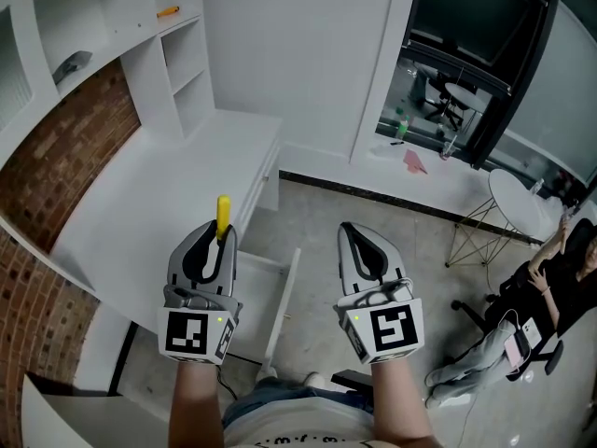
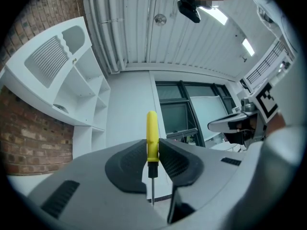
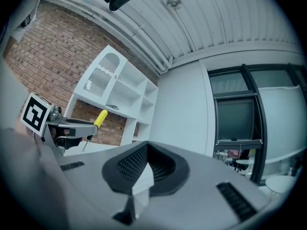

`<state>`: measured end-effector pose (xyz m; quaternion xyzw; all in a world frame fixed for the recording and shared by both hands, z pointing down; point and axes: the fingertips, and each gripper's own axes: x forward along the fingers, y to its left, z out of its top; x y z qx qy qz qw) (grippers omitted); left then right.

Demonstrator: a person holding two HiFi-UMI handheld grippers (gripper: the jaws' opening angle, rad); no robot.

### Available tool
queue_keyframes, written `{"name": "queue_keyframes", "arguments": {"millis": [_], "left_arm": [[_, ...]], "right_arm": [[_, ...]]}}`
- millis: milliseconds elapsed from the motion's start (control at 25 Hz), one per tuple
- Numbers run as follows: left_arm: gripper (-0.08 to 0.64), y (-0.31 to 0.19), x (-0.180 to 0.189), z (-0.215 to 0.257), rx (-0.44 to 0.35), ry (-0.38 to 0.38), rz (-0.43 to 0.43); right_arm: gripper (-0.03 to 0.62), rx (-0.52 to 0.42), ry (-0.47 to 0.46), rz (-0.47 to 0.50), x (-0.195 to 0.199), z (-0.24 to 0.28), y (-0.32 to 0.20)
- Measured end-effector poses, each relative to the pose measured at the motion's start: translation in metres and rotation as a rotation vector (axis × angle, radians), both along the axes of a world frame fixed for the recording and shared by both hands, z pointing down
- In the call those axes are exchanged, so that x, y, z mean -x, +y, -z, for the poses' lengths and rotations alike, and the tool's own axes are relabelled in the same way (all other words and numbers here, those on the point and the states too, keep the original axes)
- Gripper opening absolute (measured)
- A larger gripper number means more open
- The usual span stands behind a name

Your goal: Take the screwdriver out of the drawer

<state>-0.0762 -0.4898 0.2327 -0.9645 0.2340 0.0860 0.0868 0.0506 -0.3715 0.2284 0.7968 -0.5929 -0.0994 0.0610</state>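
The white desk (image 1: 159, 185) lay at about 10 o'clock from the left gripper (image 1: 222, 236), its top bare. Which part of it was the drawer could not be told for sure.

The left gripper was clenched on the screwdriver (image 1: 223, 215). In the left gripper view the two black pads pressed on the lower end of the yellow handle from 9 and 3 o'clock. The rest of the handle stood out past the fingertips toward 12 o'clock. The thin metal shaft ran toward 6 o'clock into the gap behind the pads. The tool stood upright and square between the fingers, not tilted. It was held in the air in front of the desk's edge and touched nothing but the pads.

By this, the taking-out step looked as good as done, since the tool was held clear of the furniture. The next move would likely call for a steady squeeze while the tool was carried off. A flat spot such as the desk top would do for setting it down. The grip sat low on the handle, so a quick swing might let it pivot.

The right gripper (image 1: 357, 241) hung at 3 o'clock from the left one, well apart from the screwdriver. Its jaws stood together with nothing between them.
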Motion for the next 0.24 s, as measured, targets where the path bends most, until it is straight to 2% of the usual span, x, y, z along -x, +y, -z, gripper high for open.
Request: {"name": "queue_keyframes", "arguments": {"millis": [240], "left_arm": [[0.086,0.0020,0.0036,0.0062,-0.006,0.013,-0.007]], "right_arm": [[0.009,-0.011,0.026,0.004,0.0043,0.0017,0.0000]]}}
